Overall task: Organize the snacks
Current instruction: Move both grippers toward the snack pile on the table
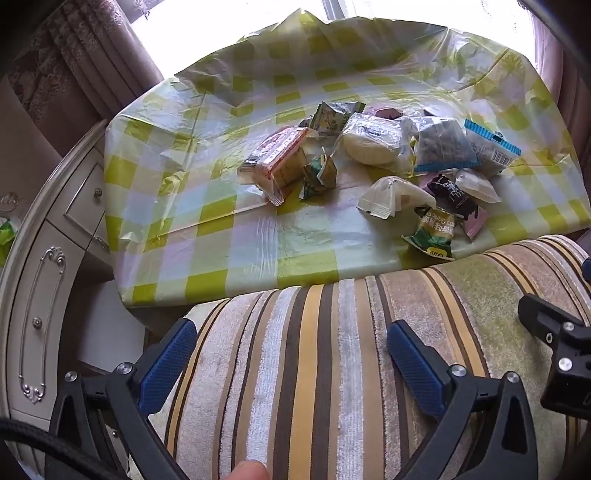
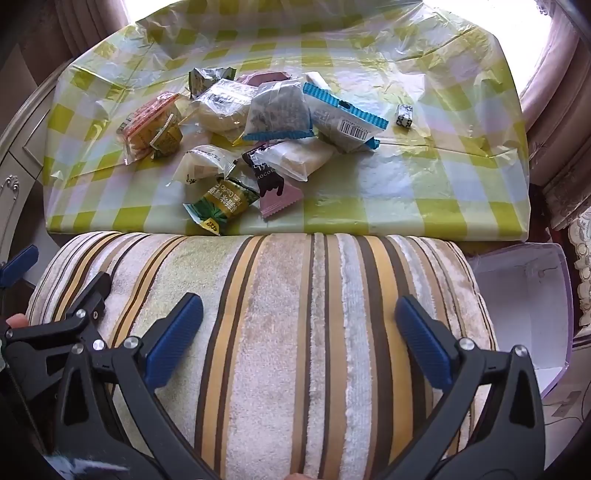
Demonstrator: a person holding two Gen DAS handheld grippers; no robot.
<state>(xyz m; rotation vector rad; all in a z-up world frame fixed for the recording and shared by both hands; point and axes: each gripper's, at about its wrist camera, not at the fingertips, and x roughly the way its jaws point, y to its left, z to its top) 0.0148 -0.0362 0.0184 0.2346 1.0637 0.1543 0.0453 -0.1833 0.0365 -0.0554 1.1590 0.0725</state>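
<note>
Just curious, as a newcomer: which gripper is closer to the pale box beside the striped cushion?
Right. The right gripper is over the cushion, with the box just to its right; the left gripper is further left, away from it.

Blown-out window (image 1: 229,14) backlight; sharp centre, fisheye-bent dark edges.

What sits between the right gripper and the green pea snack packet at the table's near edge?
Only the striped cushion lies below the open right gripper. The green pea snack packet sits just past it on the checked tablecloth, nothing covering it.
</note>
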